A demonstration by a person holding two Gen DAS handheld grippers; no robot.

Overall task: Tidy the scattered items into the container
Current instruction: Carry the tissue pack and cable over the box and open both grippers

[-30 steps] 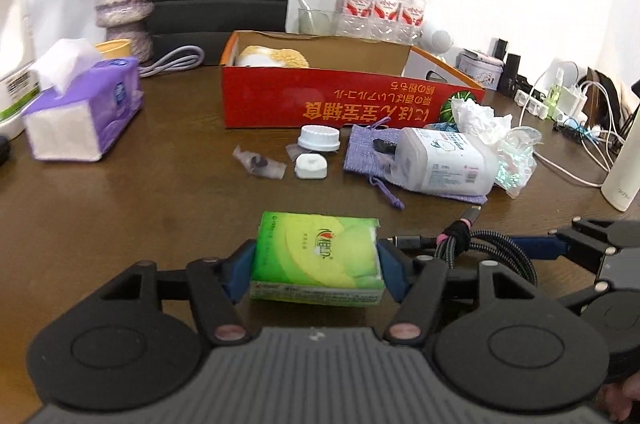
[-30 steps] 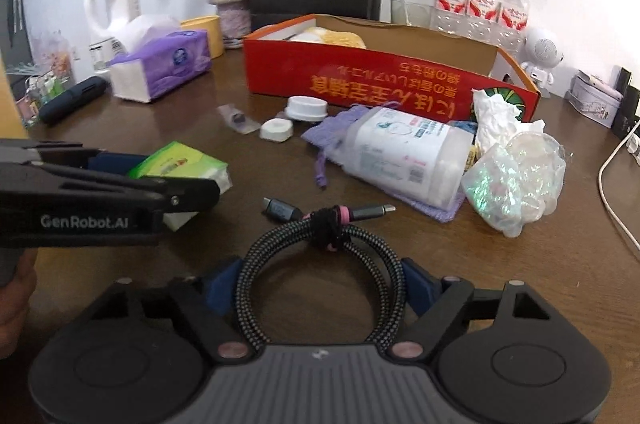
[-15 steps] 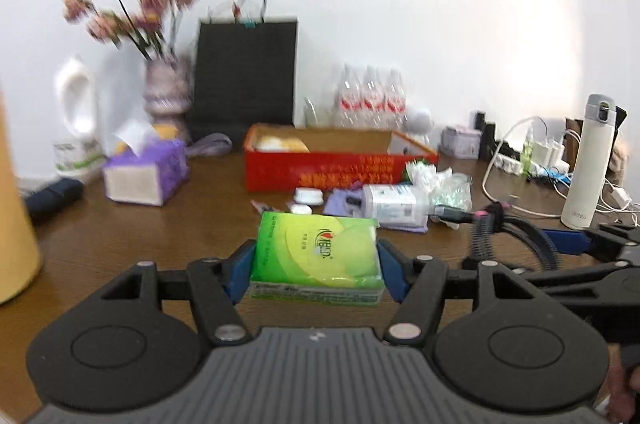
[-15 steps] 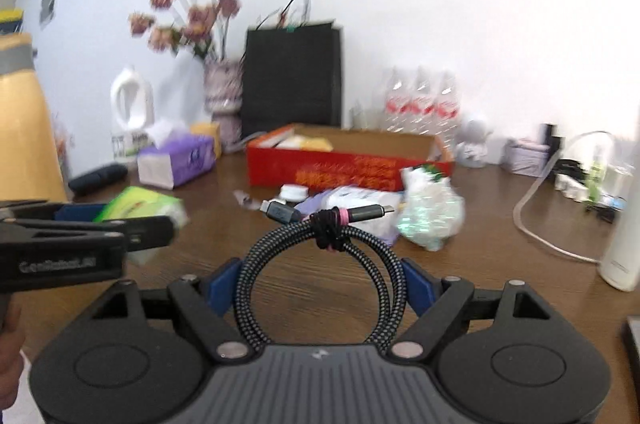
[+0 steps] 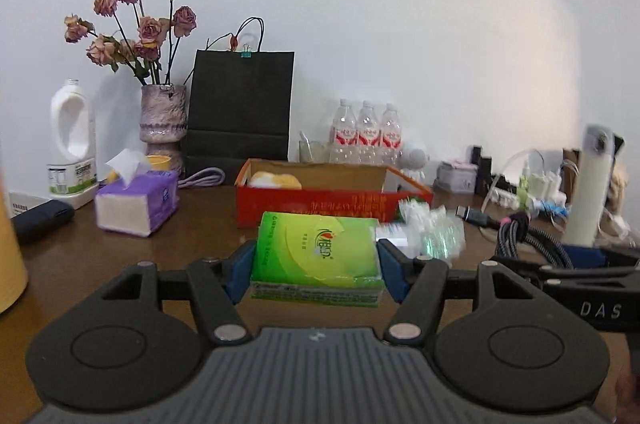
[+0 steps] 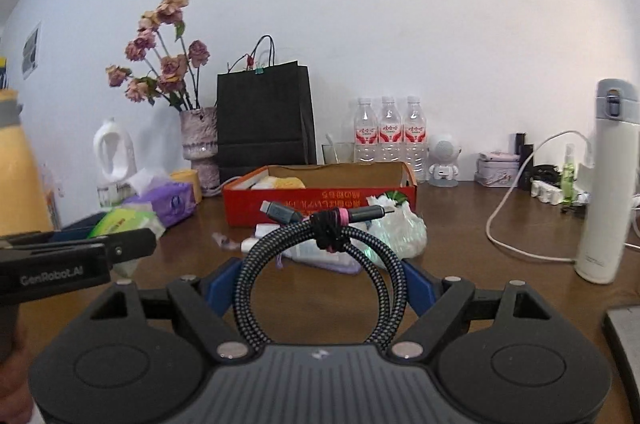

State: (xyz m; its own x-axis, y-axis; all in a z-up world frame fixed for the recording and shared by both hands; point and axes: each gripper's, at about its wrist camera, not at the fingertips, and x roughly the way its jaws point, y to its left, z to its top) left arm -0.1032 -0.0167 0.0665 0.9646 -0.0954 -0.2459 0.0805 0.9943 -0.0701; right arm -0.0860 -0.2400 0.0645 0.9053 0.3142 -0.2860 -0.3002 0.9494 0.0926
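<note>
**A:** I have the left hand-held gripper clamped half-wide on the green tissue pack, and the right hand-held gripper spread wide around the coiled cable. The red box sits far, mid-table.

**B:** Risks?

**A:** The coil could spring free, since only its sides touch the pads. Both loads may collide at the box.

**B:** Unclear?

**A:** The box floor is hidden behind its near wall, and the clutter in front is blurred.
</note>
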